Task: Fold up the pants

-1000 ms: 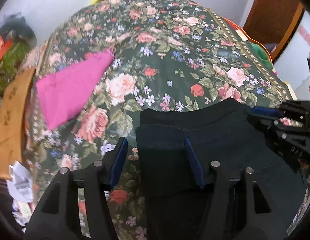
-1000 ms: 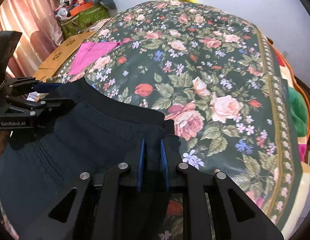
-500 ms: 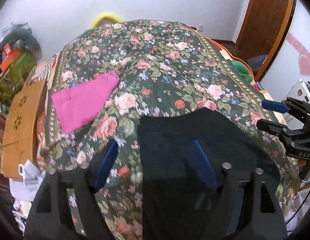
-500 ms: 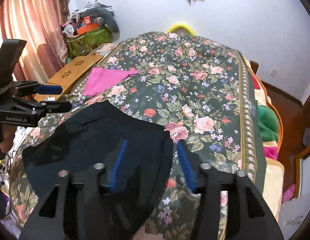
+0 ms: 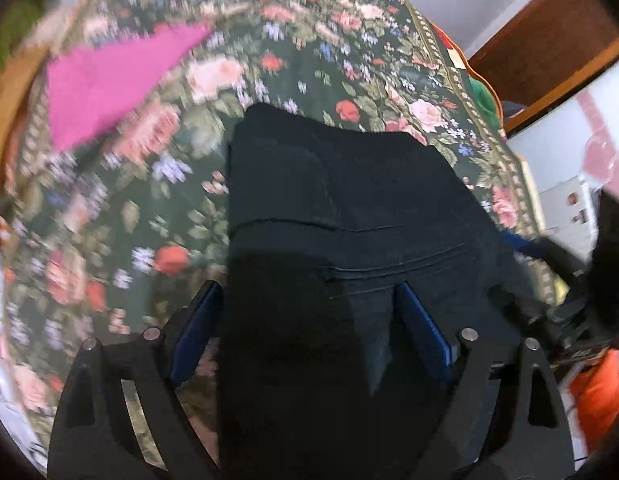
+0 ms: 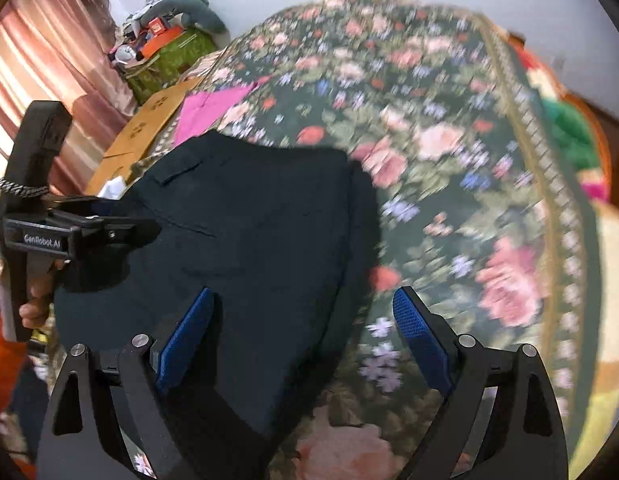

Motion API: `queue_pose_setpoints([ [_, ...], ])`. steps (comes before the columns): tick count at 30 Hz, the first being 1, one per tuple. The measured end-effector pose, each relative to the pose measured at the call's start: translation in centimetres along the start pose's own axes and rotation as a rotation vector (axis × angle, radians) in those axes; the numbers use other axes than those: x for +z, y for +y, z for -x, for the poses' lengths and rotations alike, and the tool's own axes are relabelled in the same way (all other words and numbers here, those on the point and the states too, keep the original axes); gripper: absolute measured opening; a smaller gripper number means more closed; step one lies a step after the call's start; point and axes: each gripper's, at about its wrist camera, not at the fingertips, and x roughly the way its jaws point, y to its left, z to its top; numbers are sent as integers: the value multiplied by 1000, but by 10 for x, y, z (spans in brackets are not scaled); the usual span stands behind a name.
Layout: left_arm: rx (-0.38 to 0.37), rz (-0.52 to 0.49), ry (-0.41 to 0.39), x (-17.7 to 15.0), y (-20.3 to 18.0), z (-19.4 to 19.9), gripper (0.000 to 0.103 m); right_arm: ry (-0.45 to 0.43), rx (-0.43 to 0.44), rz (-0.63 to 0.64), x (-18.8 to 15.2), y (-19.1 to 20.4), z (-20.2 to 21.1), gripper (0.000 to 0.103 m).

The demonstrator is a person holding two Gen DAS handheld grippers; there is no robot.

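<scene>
Right now both grippers hang over the folded black pants (image 5: 349,208) on the floral bedspread (image 5: 157,184), both pointing steeply down. Left gripper (image 5: 309,328) has its jaws opening, already wide, blue pads (image 5: 423,330) well apart; the pants' left edge runs up btwn them, cloth lying flat under, pads not pressing it. So it's let go. Right gripper (image 6: 303,334) same story: jaws opening wide, pants' right edge passing btwn the pads (image 6: 421,336), left pad over dark cloth, right pad over the flowers, nothing pinched.

Pants sit in a squarish stack, w/ a seam line and a stitched pocket edge across the top layer just ahead of the left gripper's fingers. From the right wrist view the pants (image 6: 245,232) spread ahead and to the left of that gripper, and the left gripper (image 6: 81,228) shows at the far left, a hand (image 6: 35,300) round its handle.

Beyond the pants, ahead-left of both grippers, a folded pink cloth (image 5: 109,80) lies on the bedspread, apart from the pants. Farther left a wooden board (image 6: 149,124) by the bed edge, then pink curtains (image 6: 49,80). Lots of motion blur, esp. on the flowers
</scene>
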Motion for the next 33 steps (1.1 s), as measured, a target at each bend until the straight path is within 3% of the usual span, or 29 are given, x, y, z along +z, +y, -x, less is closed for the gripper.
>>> queue_pose_setpoints([
  [3, -38, 11, 14, 3, 1, -5, 90, 44, 88, -57, 1, -6, -13, 88],
  [7, -57, -8, 28, 8, -4, -9, 88, 62, 142, -58, 5, -5, -21, 74],
  [12, -94, 20, 28, 16, -1, -10, 68, 76, 138, -60, 9, -6, -21, 54],
  [17, -109, 47, -3, 14, 4, -1, 50, 63, 128, -64, 13, -10, -14, 27],
  [27, -3, -50, -142, 13, -14, 41, 26, -43, 67, 74, 36, 25, 13, 20],
  [33, 49, -63, -286, 29, -6, 89, 24, -153, 51, 161, 75, 57, 27, 19],
])
